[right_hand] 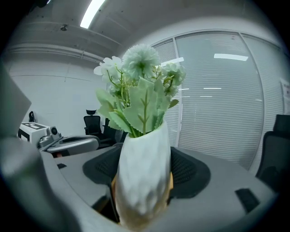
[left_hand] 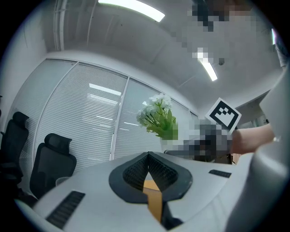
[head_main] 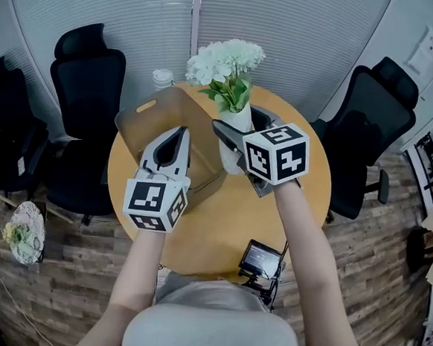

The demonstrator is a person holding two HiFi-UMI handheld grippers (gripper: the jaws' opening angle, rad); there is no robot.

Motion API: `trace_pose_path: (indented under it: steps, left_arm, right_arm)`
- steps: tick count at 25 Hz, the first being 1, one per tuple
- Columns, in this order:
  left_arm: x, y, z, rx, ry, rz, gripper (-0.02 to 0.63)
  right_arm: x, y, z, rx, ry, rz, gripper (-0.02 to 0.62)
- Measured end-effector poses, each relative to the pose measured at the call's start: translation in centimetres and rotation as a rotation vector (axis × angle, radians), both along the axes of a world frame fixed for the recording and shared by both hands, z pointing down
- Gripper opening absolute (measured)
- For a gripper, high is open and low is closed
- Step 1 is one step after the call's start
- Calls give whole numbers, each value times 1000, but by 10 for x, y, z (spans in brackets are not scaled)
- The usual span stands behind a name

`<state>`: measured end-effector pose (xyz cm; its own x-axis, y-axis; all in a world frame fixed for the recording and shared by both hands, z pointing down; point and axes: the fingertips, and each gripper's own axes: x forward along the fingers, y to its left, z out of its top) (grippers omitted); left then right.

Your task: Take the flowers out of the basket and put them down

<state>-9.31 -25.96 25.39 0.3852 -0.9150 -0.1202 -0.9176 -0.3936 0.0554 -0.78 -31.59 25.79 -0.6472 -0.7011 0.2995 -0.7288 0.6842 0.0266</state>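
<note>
Under both arms, tabletop (head_main: 303,205): round and smooth, honey-coloured wood.
Chairs (head_main: 90,73): black, mesh-backed office chairs, set round the tabletop's far side.
Basket (head_main: 157,119): boxy, with smooth tan walls and a slot handle cut in the left-hand wall (more bin than wicker). It stands on the tabletop's left half.
Left tongs (head_main: 181,132): pale grey shell with black ribbed pads. They reach over the basket's near wall, tips pressed together to a point.
Right tongs (head_main: 238,133): same make, spread wide round the vase and pinching its lower body, one pad on each side.
Vase (head_main: 235,121): white and tapering, with a dimpled surface. It stands upright at the basket's right-hand edge. Whether its foot hangs over the basket or the tabletop cannot be told.
Flowers (head_main: 225,61): pale white-green pompon heads over toothed green leaves, stems in the vase. They rise above and beyond the right tongs, well right of the left tongs.
Bottle (head_main: 163,76): only a clear cap end shows, just behind the basket.
Left gripper view only: a tan strip shows in the gap behind the meeting tips (pinched or merely seen through, cannot tell). The flowers stand ahead to the right, beside the right gripper's marker cube (left_hand: 223,114).
Right gripper view only: the ribbed pads hug the vase's dimpled sides, and the leaves fan straight above them.
</note>
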Motion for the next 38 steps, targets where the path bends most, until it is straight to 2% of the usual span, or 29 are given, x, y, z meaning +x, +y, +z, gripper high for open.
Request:
trace_pose_path:
  steps: [7, 13, 23, 31, 38]
  left_arm:
    - [42, 4, -1, 7, -10, 21, 5]
    - [100, 2, 0, 8, -26, 42, 5]
    - [148, -9, 16, -9, -18, 86, 5]
    - [178, -18, 41, -25, -20, 82, 5]
    - [200, -27, 54, -4, -35, 78, 5]
  right_arm:
    - [41, 1, 5, -6, -11, 24, 350]
    - [94, -6, 7, -5, -31, 41, 350]
    - [122, -21, 23, 0, -90, 29, 350]
    - [141, -33, 45, 19, -117, -6, 350]
    - [147, -41, 68, 46, -141, -34, 350]
